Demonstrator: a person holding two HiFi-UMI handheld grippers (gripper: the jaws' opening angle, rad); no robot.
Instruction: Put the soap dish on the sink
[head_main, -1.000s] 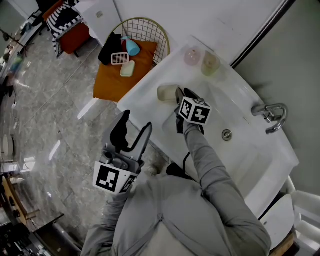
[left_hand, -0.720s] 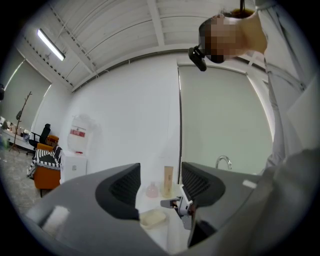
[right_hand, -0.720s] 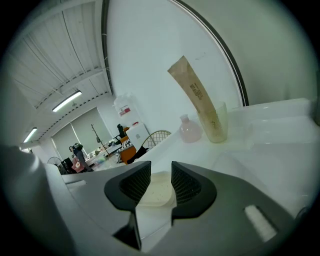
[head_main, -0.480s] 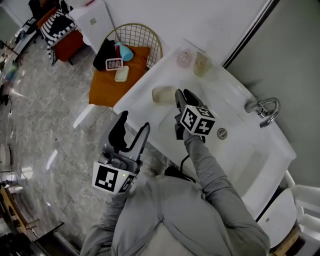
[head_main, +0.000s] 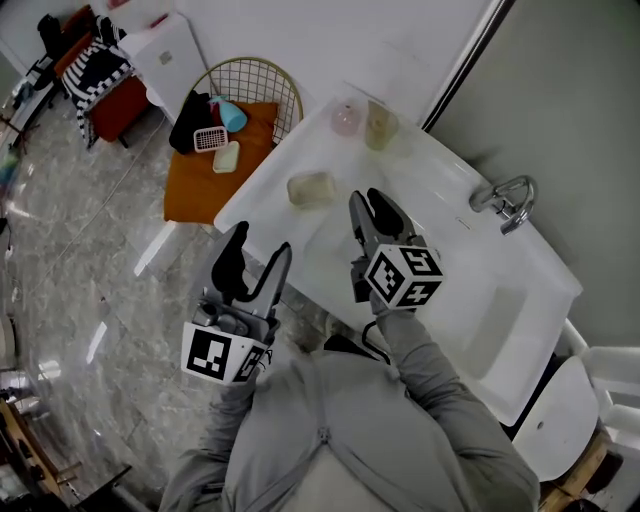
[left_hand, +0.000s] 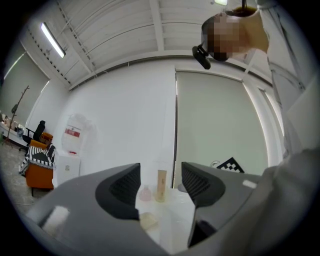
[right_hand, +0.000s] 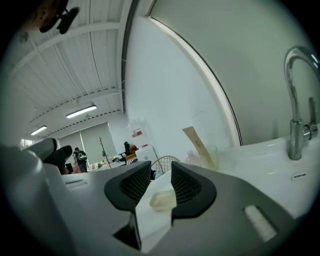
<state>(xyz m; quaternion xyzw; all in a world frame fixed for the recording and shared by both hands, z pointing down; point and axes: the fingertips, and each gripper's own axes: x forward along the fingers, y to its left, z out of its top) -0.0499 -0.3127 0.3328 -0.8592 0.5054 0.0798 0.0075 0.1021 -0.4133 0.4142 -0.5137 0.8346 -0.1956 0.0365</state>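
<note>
The beige soap dish (head_main: 310, 188) lies on the left end of the white sink (head_main: 480, 290), on its flat rim. My right gripper (head_main: 372, 208) hovers over the basin just right of the dish, open and holding nothing; a gap separates it from the dish. In the right gripper view the soap dish (right_hand: 163, 200) shows beyond the parted jaws of the right gripper (right_hand: 161, 180). My left gripper (head_main: 260, 245) is held in front of the sink, open and empty. The soap dish (left_hand: 148, 220) shows low between the jaws of the left gripper (left_hand: 160, 182).
A pink cup (head_main: 346, 119) and a clear tumbler (head_main: 378, 125) stand at the sink's back corner. The chrome tap (head_main: 503, 203) is at the right. Left of the sink, a wire chair (head_main: 205, 165) with an orange cushion holds a pink dish (head_main: 208, 139) and cloth.
My right gripper has drawn back from the soap dish toward the person, leaving the dish lying on the sink rim. The left gripper has barely moved.
</note>
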